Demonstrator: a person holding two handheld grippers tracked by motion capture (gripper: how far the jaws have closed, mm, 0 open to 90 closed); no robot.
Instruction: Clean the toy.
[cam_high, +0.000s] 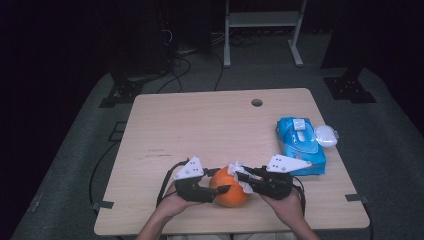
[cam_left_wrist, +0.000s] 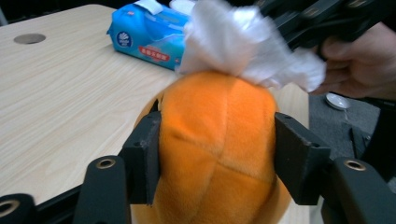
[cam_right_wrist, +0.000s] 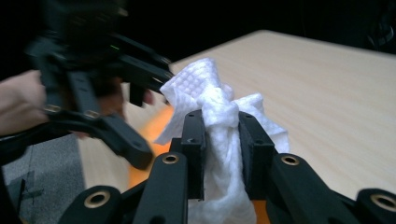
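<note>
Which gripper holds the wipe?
The right gripper: its jaws pinch the white wipe, while the left gripper clamps the orange plush.

The blue wipes pack, lying at about 2 o'clock on the table, carries the only print here: a round white-and-blue logo and a red strip with pale characters along its side, both too small and blurred to read. Nothing else bears legible text, numbers or signs.
</note>
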